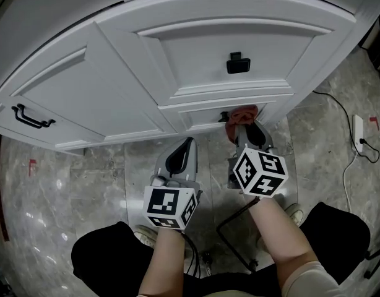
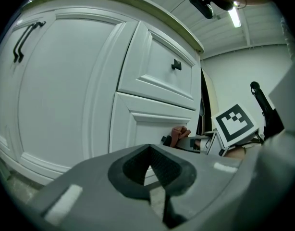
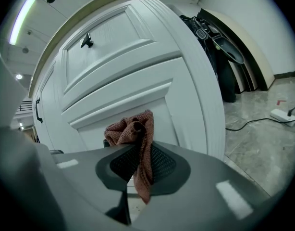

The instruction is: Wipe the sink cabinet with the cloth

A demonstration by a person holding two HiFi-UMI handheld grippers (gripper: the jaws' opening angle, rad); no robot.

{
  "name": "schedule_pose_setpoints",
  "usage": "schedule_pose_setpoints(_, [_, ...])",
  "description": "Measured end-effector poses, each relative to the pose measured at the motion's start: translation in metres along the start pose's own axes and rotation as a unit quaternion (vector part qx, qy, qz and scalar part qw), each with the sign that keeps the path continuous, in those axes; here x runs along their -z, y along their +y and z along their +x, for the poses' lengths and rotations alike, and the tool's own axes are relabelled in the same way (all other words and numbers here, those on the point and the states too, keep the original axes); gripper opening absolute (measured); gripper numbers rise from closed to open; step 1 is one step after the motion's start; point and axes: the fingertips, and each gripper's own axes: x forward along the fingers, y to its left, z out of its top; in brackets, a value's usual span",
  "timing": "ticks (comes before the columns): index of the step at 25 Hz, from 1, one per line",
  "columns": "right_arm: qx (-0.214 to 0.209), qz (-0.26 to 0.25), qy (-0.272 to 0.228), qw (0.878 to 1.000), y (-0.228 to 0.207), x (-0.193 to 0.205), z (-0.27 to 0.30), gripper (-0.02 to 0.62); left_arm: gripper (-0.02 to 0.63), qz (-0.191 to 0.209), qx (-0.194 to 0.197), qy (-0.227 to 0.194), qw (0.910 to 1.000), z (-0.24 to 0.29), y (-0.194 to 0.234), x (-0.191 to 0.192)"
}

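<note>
The white curved sink cabinet (image 1: 196, 54) fills the top of the head view. My right gripper (image 1: 242, 129) is shut on a red-brown cloth (image 1: 242, 113), holding it against the small lower panel under the drawer with the black knob (image 1: 237, 63). In the right gripper view the cloth (image 3: 133, 128) bunches above the jaws of the right gripper (image 3: 138, 148) and a strip hangs down between them. My left gripper (image 1: 181, 156) hovers lower left, short of the cabinet, with its tips together on nothing. The left gripper view shows the left gripper (image 2: 149, 148), the cabinet (image 2: 66, 95) and the cloth (image 2: 178, 133).
A black bar handle (image 1: 30, 117) sits on the left door. A white power strip (image 1: 359, 133) with its cable lies on the marble floor at the right. Dark flat objects (image 3: 219, 42) lean against the wall beside the cabinet. The person's knees in black (image 1: 103, 252) frame the bottom.
</note>
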Motion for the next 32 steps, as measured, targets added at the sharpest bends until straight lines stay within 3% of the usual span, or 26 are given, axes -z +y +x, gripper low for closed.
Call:
schedule_pose_setpoints(11, [0.040,-0.018,0.002,0.999,-0.046,-0.016,-0.012,0.077,0.000,-0.029,0.014,-0.008,0.9995,0.023,-0.027,0.001])
schedule_pose_setpoints(22, [0.076,-0.017,-0.016,0.997,-0.099,-0.031,-0.035,0.078,0.000,-0.023,0.022,0.002,0.9995,0.038,-0.053,0.012])
schedule_pose_setpoints(26, [0.044,-0.041,-0.010,0.998,-0.076,-0.013,-0.037,0.078,0.000,-0.011,0.012,0.007,0.9998,0.033,-0.045,0.022])
schedule_pose_setpoints(32, [-0.051,-0.064,0.060,0.995,0.012,0.054,-0.014,0.078,0.000,0.000,-0.049,0.002,0.9988,0.007,0.002,0.026])
